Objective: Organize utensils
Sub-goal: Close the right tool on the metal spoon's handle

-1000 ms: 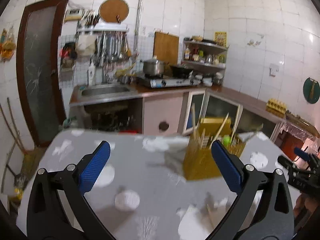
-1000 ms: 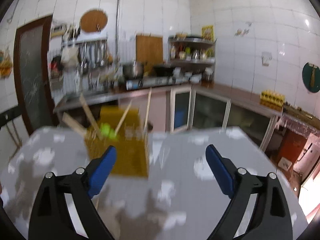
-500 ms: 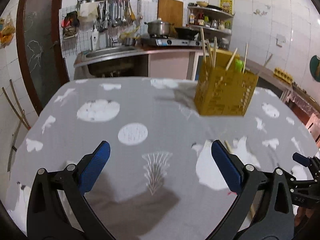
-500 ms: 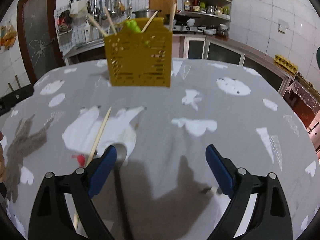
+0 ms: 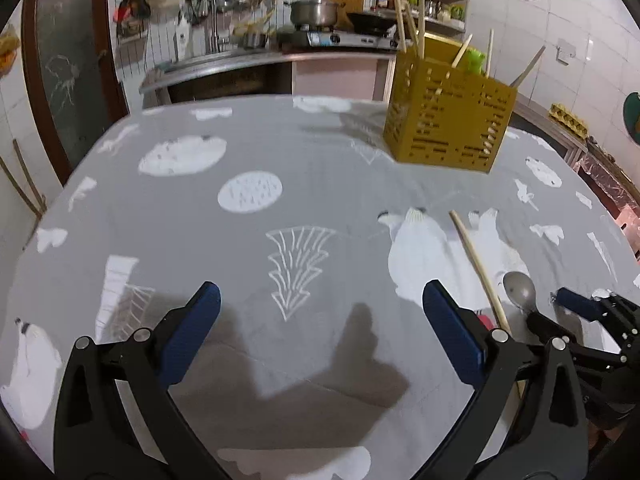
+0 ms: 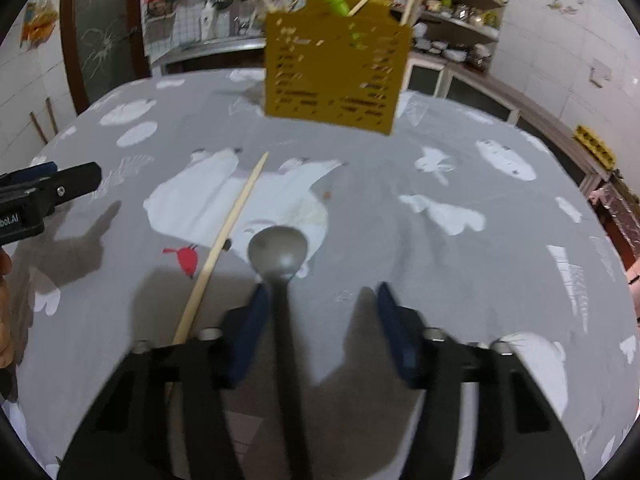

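Several chopsticks already stood in the yellow perforated holder (image 6: 336,64) at upper centre, while a chopstick (image 6: 224,240) and spoon (image 6: 278,248) remained on the tabletop (image 6: 460,272) at centre; right tool (image 6: 320,320) and left tool (image 5: 316,332) both gaped empty.

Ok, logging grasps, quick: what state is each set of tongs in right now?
Left tongs: open, holding nothing.
Right tongs: open around the spoon handle, not clamped on it.
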